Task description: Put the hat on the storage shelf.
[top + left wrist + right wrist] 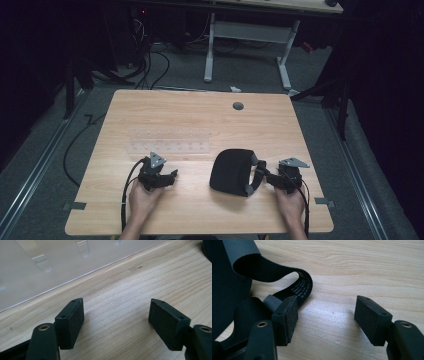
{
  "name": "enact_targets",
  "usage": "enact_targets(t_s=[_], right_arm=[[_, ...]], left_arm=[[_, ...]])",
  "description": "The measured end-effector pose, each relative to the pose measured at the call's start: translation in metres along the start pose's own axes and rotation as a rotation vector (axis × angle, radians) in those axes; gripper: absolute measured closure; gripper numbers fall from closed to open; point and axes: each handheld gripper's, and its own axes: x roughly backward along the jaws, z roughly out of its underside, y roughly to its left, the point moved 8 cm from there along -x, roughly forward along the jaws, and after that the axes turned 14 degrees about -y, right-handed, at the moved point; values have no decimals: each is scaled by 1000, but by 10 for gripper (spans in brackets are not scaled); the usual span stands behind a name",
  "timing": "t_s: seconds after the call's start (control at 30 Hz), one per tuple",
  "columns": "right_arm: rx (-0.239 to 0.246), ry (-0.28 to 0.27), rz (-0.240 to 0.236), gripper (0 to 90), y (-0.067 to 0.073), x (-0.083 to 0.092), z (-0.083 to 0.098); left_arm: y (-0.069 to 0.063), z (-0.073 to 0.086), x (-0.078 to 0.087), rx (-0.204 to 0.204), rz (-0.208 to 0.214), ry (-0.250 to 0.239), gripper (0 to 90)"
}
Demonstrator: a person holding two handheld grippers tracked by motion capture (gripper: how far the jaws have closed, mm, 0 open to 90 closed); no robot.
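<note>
Black strapped pouch lies flat on the table.
Your right gripper, at its 3 o'clock, and left gripper both gape wide, holding nothing.

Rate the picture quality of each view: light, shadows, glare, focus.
High view: the wooden table is evenly lit, the room around it falls to near black, and the clear plastic rack is faint. Left gripper view: the left gripper is sharp, soft shadows under its pads, the rack hazy with pale glare. Right gripper view: the black strap is underexposed, with little detail.

Wood table w/ clear plastic rack + black cap lying on it.
</note>
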Motion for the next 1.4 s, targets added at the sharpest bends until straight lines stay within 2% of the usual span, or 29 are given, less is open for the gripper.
enact_targets(t_s=[0.47,0.5,0.97,1.23,1.4], right_arm=[[3,3,-2,371,0,0,0],[8,-2,-9,395,1,1,0],[10,-4,-30,399,1,1,0],[1,-1,-22,426,0,7,-3],[-23,-19,-41,437,0,12,-8]], left_arm=[[0,0,0,-1,-1,0,291],[0,0,0,-1,-1,0,291],[0,0,0,-1,-4,0,291],[0,0,0,-1,-4,0,291],[0,0,0,-1,-4,0,291]])
